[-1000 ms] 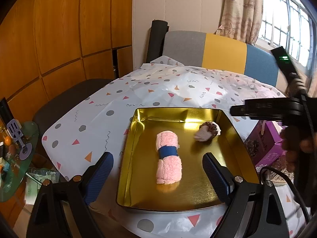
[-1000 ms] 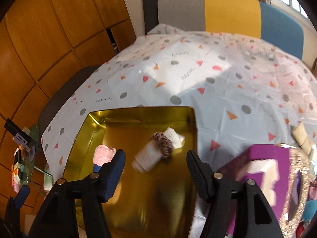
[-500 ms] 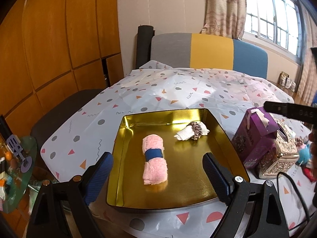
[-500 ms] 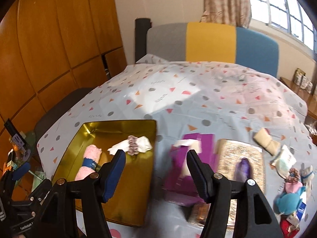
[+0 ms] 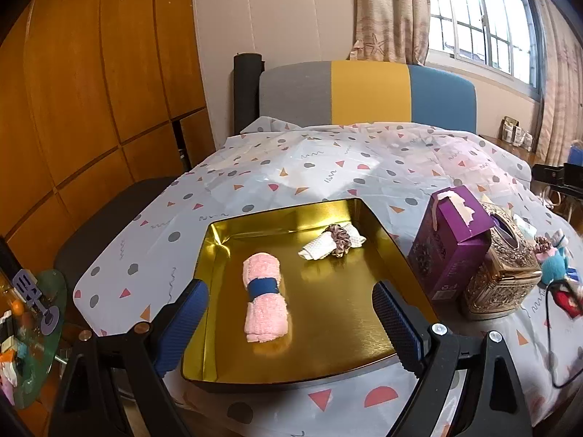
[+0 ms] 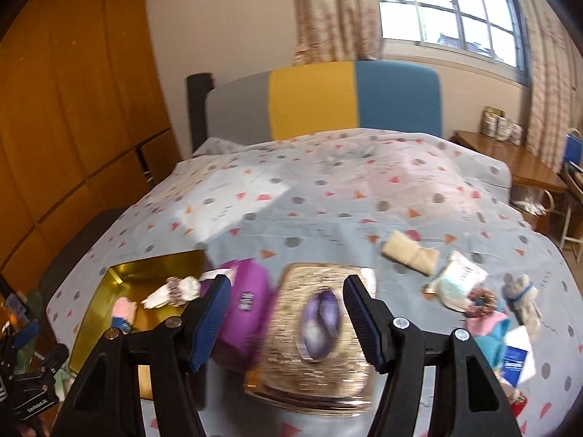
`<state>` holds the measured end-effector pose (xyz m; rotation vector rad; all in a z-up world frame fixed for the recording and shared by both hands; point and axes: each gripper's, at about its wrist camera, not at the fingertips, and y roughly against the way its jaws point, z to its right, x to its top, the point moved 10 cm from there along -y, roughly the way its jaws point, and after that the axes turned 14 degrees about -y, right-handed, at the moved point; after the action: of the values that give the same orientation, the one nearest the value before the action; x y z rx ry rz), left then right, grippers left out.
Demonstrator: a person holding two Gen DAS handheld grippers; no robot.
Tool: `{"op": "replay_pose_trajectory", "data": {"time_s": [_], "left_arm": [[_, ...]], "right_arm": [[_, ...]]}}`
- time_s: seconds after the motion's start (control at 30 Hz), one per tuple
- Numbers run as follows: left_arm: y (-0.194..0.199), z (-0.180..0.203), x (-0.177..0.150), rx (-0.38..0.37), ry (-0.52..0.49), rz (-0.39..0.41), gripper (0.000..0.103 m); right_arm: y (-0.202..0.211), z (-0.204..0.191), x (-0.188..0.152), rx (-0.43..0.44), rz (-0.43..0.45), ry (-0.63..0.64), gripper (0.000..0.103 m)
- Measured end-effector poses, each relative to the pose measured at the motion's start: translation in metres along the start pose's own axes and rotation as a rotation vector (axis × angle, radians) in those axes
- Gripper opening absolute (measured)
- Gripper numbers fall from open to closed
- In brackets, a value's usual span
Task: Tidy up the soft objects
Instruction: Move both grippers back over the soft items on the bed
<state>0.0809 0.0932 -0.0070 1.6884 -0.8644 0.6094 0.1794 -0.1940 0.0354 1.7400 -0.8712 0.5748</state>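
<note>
Left gripper (image 5: 289, 324): fingers spread wide over the near end of the tray, nothing between them; body cut off by the bottom edge.
Right gripper (image 6: 288, 322): fingers apart and empty, above the tissue holder; its view is smeared by motion.
Gold tray (image 5: 339, 355): on the patterned tablecloth (image 5: 309, 167), near edge partly hidden behind the left fingers.
Pink rolled towel (image 5: 264, 296): lies in the tray, blue band round its middle; in the right view only one end shows.
White rolled cloth (image 5: 329, 244): at the tray's far right corner, a brown scrunchie round it.
Purple box (image 5: 452, 251): just right of the tray, torn top, print unreadable.
Ornate gold tissue holder (image 6: 317, 331): beside the box, heavily blurred.
Loose soft things: beige roll (image 6: 410, 256), pale packet (image 6: 457, 278), scrunchie (image 6: 481, 302), small plush toys (image 6: 521, 300) on the cloth at right; the nearest are cut off.
Colour-block chair back (image 5: 368, 94): beyond the table's far edge.
</note>
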Motion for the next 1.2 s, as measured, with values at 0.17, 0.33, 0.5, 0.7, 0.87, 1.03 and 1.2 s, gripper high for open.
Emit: {"op": "replay_pose_trajectory", "data": {"time_s": [0.17,0.33,0.5,0.7,0.87,1.03,1.2], "left_arm": [[0.001,0.01,0.004,-0.011,-0.025,0.001,0.092],[0.002,0.023,0.013,-0.042,-0.053,0.014,0.092],[0.007,0.036,0.038,-0.073,-0.088,0.052,0.092],[0.019,0.06,0.086,-0.134,-0.123,0.13,0.092],[0.022,0.111,0.127,-0.243,-0.217,0.158,0.092],[0.006,0.183,0.164,-0.445,-0.272,0.061,0.092],[-0.023,0.258,0.203,-0.596,-0.241,-0.09,0.092]], "right_arm": [[0.008,0.047,0.012,-0.062,0.023,-0.06,0.065],[0.015,0.091,0.021,-0.127,0.041,-0.121,0.065],[0.022,0.144,0.028,-0.204,0.063,-0.201,0.065],[0.027,0.23,0.029,-0.333,0.088,-0.344,0.065],[0.025,0.298,0.017,-0.424,0.083,-0.456,0.065],[0.025,0.335,-0.006,-0.44,0.067,-0.553,0.065],[0.026,0.339,-0.01,-0.386,0.06,-0.635,0.065]]}}
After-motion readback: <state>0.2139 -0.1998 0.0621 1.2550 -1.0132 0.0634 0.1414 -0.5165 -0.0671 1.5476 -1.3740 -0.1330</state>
